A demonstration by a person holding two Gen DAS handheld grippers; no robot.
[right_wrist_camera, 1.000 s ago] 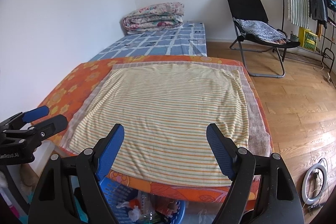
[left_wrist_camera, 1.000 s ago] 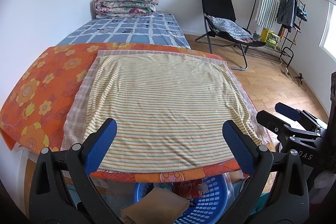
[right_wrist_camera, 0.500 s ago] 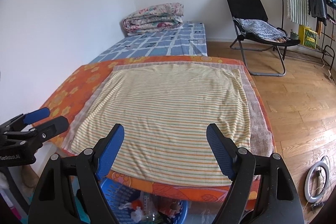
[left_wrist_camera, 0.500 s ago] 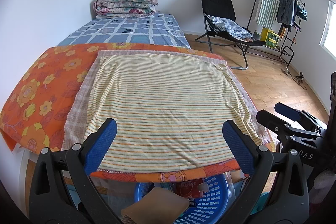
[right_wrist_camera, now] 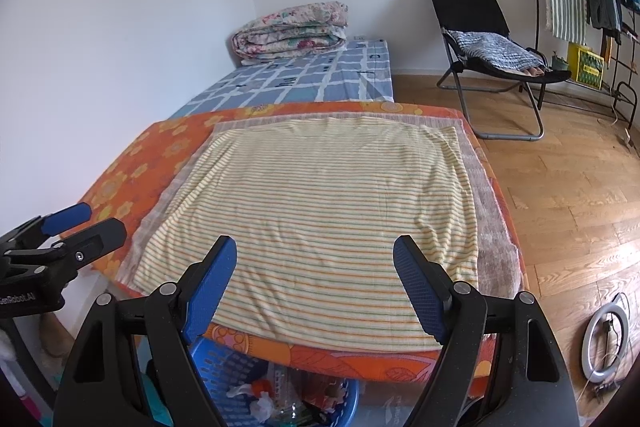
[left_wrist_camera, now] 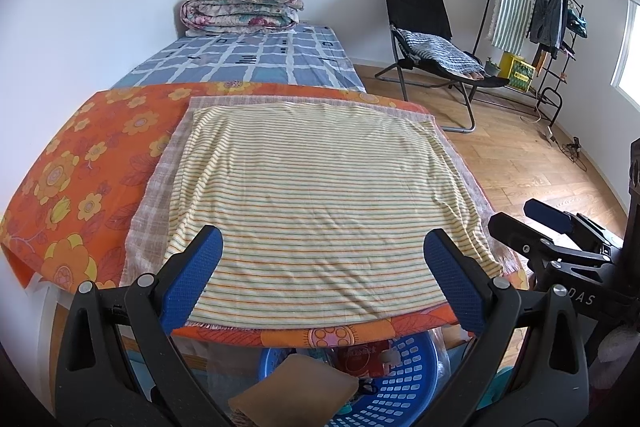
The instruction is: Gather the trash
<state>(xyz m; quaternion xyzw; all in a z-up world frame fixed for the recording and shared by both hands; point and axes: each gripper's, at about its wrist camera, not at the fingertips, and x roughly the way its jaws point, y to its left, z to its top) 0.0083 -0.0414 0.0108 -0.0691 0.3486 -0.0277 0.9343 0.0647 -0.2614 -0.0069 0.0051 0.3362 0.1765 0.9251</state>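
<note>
Lettering "GenRobot.AI" on left gripper (right_wrist_camera: 60, 231)

- Cloth (left_wrist_camera: 320, 195) lies on the table (left_wrist_camera: 92, 163), toward its right edge.
- Basket (left_wrist_camera: 404, 383) sits under the table's near edge.
- Bed (left_wrist_camera: 256, 61) stands behind the table, quilt (left_wrist_camera: 240, 7) at its far end.
- Chair (left_wrist_camera: 428, 35) stands right of the bed.

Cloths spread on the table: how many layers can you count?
3. An orange floral cloth lies at the bottom, a pale checked cloth on it, and a striped cloth on top. More could lie hidden beneath.
</note>
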